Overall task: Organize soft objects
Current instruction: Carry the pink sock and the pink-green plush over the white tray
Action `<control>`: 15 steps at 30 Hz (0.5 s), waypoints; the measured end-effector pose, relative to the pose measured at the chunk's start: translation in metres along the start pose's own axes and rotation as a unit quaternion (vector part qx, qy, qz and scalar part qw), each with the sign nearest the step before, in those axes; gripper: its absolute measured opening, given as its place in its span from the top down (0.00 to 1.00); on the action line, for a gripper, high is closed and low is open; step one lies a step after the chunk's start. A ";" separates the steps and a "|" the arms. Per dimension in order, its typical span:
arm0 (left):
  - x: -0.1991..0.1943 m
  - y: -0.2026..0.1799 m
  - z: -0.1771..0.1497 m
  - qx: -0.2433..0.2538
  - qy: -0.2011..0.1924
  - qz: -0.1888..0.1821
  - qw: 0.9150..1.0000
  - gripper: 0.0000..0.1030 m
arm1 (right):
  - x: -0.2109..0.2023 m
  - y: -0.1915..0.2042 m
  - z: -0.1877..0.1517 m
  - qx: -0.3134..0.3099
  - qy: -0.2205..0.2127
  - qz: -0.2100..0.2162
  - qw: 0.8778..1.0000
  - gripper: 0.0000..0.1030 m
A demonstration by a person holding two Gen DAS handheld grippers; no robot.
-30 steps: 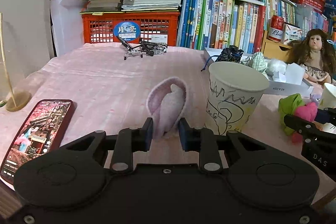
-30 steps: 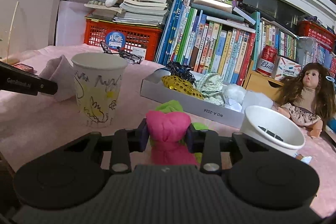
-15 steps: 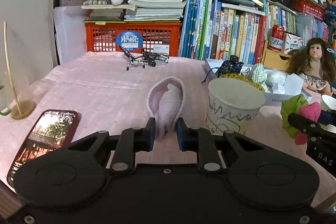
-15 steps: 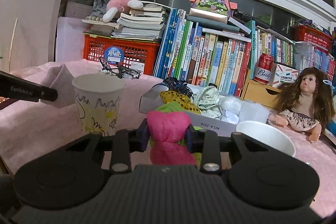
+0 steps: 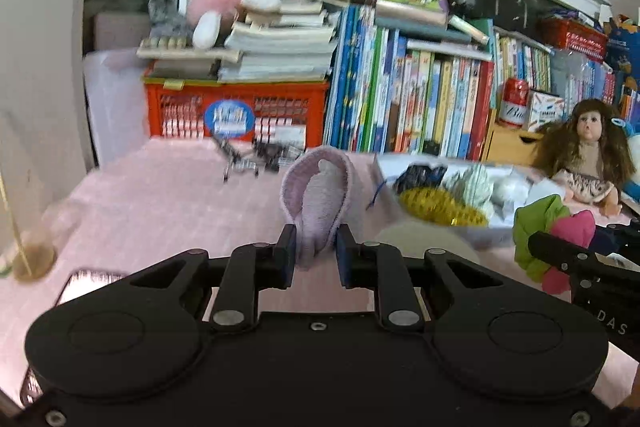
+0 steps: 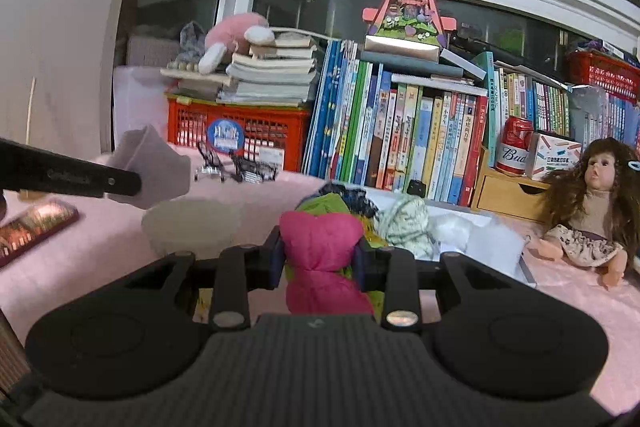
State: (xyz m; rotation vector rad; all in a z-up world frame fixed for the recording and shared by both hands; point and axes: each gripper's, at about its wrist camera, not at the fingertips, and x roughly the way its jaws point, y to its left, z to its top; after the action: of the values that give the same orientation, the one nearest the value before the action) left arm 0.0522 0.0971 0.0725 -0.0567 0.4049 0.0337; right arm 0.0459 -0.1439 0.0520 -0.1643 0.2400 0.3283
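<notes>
My left gripper (image 5: 316,253) is shut on a pale pink folded sock (image 5: 320,195) and holds it up above the pink tablecloth (image 5: 160,203). The sock also shows in the right wrist view (image 6: 156,167), at the left. My right gripper (image 6: 318,259) is shut on a magenta and green soft bundle (image 6: 320,247), which also shows in the left wrist view (image 5: 556,235). A paper cup (image 5: 424,243) stands low between the two grippers, its rim blurred; it also shows in the right wrist view (image 6: 192,227). A white box (image 5: 500,223) behind it holds several soft items.
A phone (image 5: 88,281) lies at the left near the table edge. A doll (image 5: 588,155) sits at the right. A red crate (image 5: 236,111) with stacked books and a row of upright books (image 5: 404,99) line the back. Glasses (image 5: 256,157) lie before the crate.
Both grippers have risen with their loads. The cup now sits lower in both views and the box contents show more from above.
</notes>
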 end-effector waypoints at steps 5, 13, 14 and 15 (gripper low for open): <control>0.002 -0.015 0.015 0.016 -0.008 -0.024 1.000 0.81 | 0.001 -0.008 0.015 0.021 -0.004 0.005 1.000 0.63; 0.013 -0.033 0.035 0.032 0.001 -0.055 0.998 0.82 | 0.006 -0.032 0.038 0.063 0.003 0.003 0.998 0.63; 0.014 -0.034 0.038 0.033 0.003 -0.058 0.998 0.82 | 0.007 -0.036 0.040 0.069 0.004 0.001 0.998 0.63; 0.016 -0.036 0.042 0.036 0.005 -0.061 0.997 0.82 | 0.008 -0.040 0.043 0.074 0.005 0.000 0.997 0.63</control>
State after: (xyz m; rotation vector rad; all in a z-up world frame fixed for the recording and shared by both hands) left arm 0.0848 0.0641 0.1064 -0.0098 0.4109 -0.1013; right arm 0.0756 -0.1704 0.0961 -0.0198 0.2737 0.3076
